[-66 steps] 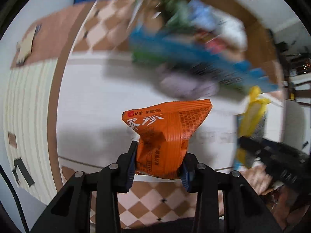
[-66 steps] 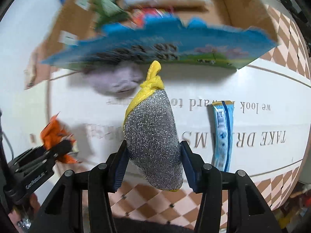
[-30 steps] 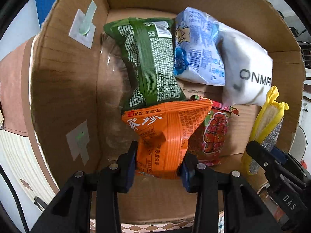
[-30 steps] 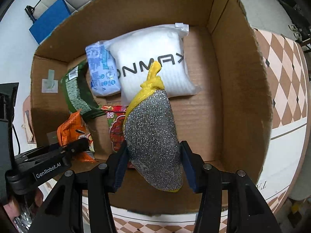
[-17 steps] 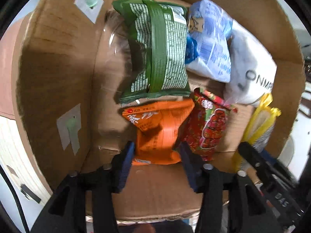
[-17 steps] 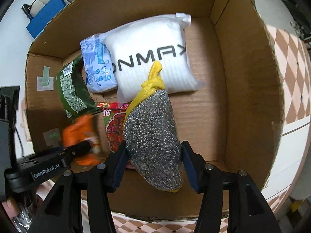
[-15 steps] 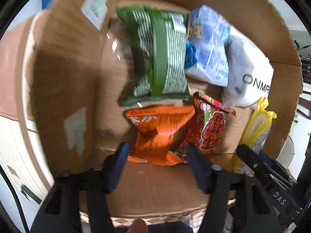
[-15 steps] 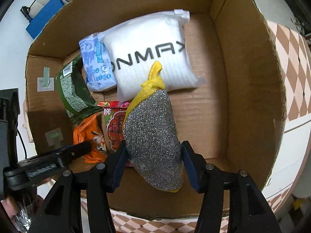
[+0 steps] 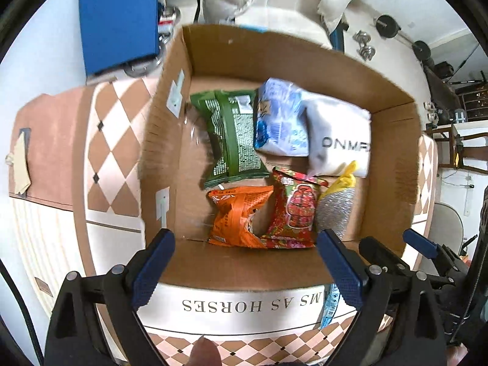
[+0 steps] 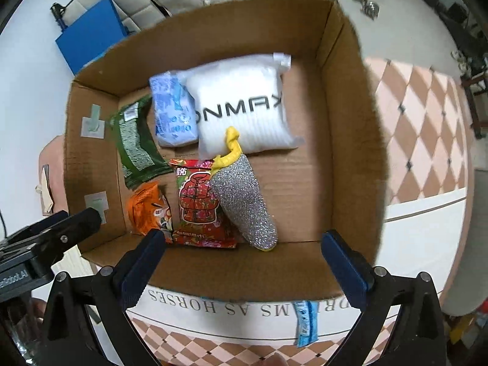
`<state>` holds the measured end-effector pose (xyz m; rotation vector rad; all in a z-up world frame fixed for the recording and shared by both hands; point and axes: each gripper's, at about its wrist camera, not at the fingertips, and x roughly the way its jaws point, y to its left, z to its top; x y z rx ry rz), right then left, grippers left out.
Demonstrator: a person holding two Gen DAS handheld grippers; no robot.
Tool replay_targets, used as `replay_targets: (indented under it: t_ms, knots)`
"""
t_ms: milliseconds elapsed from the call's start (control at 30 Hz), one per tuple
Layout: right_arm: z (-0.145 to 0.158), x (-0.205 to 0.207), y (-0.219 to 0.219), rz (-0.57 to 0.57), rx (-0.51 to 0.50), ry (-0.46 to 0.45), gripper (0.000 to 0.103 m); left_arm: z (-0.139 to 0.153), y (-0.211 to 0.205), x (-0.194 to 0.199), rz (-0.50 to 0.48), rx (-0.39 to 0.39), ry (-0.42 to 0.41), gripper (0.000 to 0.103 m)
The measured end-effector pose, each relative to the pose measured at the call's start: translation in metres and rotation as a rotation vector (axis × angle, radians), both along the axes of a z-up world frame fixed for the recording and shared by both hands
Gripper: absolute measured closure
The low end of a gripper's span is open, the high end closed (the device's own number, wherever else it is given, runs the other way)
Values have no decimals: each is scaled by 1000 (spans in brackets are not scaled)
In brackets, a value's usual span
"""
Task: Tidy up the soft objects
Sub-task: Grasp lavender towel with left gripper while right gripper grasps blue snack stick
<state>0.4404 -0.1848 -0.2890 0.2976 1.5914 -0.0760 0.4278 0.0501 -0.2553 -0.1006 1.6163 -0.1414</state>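
Your left tongs (image 9: 245,239) and right tongs (image 10: 244,241) have just opened wide, both empty, above the cardboard box (image 10: 350,140). Inside lie the orange packet (image 9: 238,216) and, nearby, the silver sponge (image 10: 244,204).

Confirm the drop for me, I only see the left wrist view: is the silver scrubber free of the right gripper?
Observer: Yes. The right gripper has just been opening; its jaws stand wide, and the silver scrubber lies on the cardboard box floor, clear of both pads.
Operator: Where does its wide end sit?
Observer: At the foot of the box's near wall, just right of the red snack packet.
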Motion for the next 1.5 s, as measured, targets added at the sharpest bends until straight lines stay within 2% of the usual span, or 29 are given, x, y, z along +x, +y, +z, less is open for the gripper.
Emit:
replay_targets:
  t_ms: [100, 167, 267, 333, 400, 467, 533, 667, 833, 933, 1067, 1233, 1300, 1400, 1500]
  knots:
    - [20, -7, 8, 25, -41, -47, 0, 15, -4, 0, 34, 36, -43, 7]
    - [39, -16, 4, 39, -51, -79, 0, 25, 7, -10, 101, 80, -87, 7]
    - [56, -37, -1, 35, -64, -139, 0, 31, 20, -46, 172, 94, -153, 7]
    - [63, -54, -8, 19, -72, -178, 0, 17, 30, -74, 247, 45, -128, 7]
    - [64, -81, -19, -24, -81, -217, 0, -7, 35, -91, 321, -24, -61, 7]
    - [56, -105, -29, -68, -78, -236, 0, -35, 38, -107, 401, -88, 8, 7]
    - [43, -128, -36, -100, -90, -230, 0, -55, 34, -114, 436, -101, 46, 7]
    - [14, -171, -44, -128, -135, -210, 0, -82, 11, -107, 412, -72, 52, 7]
    - [-13, -194, -47, -103, -137, -164, 0, -109, -19, -92, 367, -11, 49, 7]
    - [-19, -197, -51, -114, -136, -155, 0, -126, -26, -89, 357, 62, 56, 7]
    - [-18, -201, -48, -94, -167, -186, 0, -135, -14, -105, 321, 113, 85, 7]
    - [-21, -199, -40, -28, -197, -176, 0, -126, 13, -158, 135, 325, 27, 7]
    - [-26, -197, -35, 9, -201, -164, 0, -124, 27, -172, 139, 320, 49, 7]
    - [-35, -194, -29, 47, -190, -143, 0, -115, 44, -177, 233, 200, 77, 7]
    - [-50, -190, -27, 61, -185, -96, 0, -110, 41, -164, 276, 129, 56, 7]
